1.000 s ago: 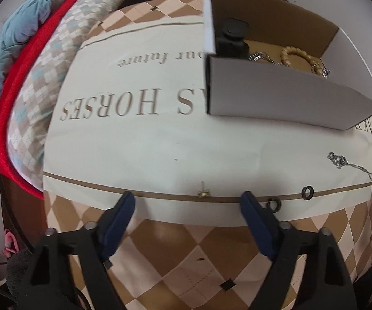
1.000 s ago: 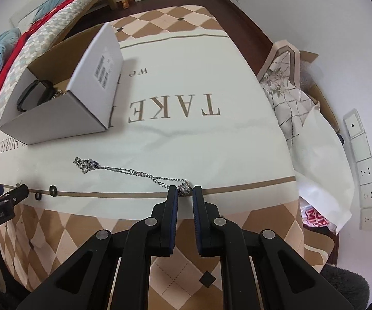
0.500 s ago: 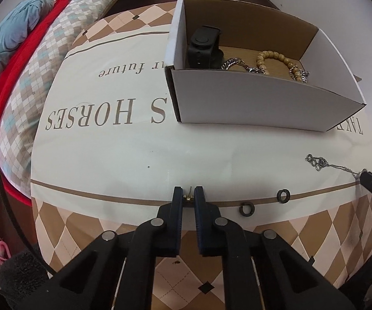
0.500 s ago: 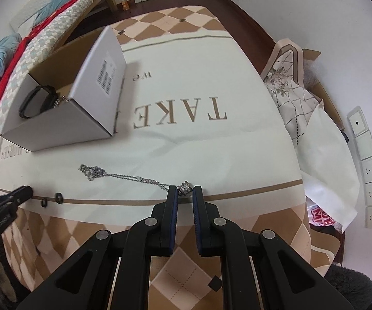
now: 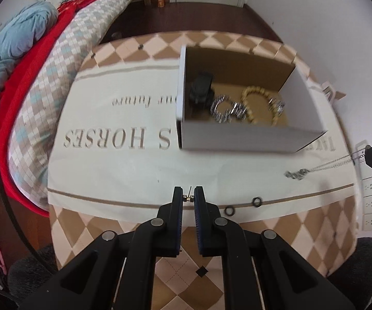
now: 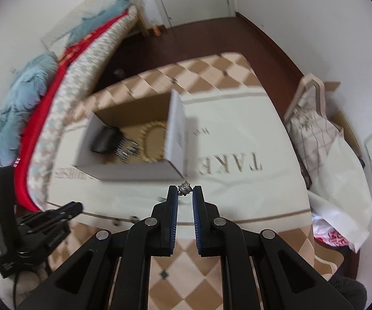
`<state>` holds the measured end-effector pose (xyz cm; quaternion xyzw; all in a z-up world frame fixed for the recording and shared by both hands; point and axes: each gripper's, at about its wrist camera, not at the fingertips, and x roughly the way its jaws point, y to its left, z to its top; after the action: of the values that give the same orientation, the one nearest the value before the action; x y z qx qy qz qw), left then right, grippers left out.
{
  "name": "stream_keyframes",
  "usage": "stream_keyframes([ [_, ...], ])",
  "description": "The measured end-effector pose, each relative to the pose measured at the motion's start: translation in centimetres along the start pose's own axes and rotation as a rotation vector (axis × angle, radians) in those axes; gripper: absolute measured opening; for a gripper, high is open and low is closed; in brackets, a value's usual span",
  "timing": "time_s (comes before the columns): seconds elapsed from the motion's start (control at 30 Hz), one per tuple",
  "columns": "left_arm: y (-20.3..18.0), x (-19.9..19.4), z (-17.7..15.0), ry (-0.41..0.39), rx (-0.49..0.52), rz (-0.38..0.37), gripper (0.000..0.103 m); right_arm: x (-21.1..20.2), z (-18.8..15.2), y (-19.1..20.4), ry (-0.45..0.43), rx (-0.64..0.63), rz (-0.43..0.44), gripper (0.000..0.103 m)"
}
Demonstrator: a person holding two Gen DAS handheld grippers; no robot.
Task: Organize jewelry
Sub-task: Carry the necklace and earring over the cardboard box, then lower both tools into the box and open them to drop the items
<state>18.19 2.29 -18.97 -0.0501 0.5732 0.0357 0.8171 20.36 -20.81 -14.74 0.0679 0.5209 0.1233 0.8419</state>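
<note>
Left wrist view: your left hand-held gripper point(image 5: 188, 198) is clamped on a small gold stud earring point(image 5: 188, 198) at the very fingertips. Thin purchase; any twist or loosening drops it onto the counter point(image 5: 124, 175) edge, and it could roll off. Two black rings point(image 5: 242, 206) sit loose on the brown stripe just right of it. The silver necklace point(image 5: 322, 167) hangs from the other gripper, tail end low, near the cloth.

Right wrist view: your right hand-held gripper point(image 6: 185, 193) pinches the necklace's silver bead pendant point(image 6: 185, 188); the chain below isn't visible here. The trailing chain may snag the white cardboard box point(image 6: 134, 173) wall on the way in. Box already holds a black item, metal bracelet and wooden bead bracelet.

Surface: cream lettered cloth over diamond pattern. Bed to the left, dark wood floor, wall sockets on the right.
</note>
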Motion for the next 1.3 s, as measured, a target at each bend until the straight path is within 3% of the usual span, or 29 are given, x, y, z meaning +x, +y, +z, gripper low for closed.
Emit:
stream_keyframes([
  [0.37,0.0,-7.8,5.5,-0.133,0.019,-0.098,0.006,-6.5,4.9,4.5,-0.099,-0.079,0.108,0.012],
  [0.57,-0.1,-9.0,8.8,-0.167,0.035,-0.125,0.006,-7.3,8.6,7.0,-0.123,-0.143,0.124,0.012],
  [0.83,-0.3,-5.7,11.4,-0.097,0.045,-0.142,0.006,-0.5,11.0,6.9,0.022,-0.113,0.126,0.012],
  [1.17,0.7,-0.8,12.4,0.081,-0.022,-0.204,0.009,4.7,10.7,4.9,0.181,-0.074,0.107,0.012],
  [1.27,1.4,-0.5,12.6,0.101,-0.058,-0.206,0.014,5.2,10.8,4.2,0.2,-0.046,0.102,0.014],
  [1.3,1.7,-0.5,12.7,0.1,-0.069,-0.193,0.03,5.4,10.7,4.0,0.213,-0.038,0.102,0.016],
])
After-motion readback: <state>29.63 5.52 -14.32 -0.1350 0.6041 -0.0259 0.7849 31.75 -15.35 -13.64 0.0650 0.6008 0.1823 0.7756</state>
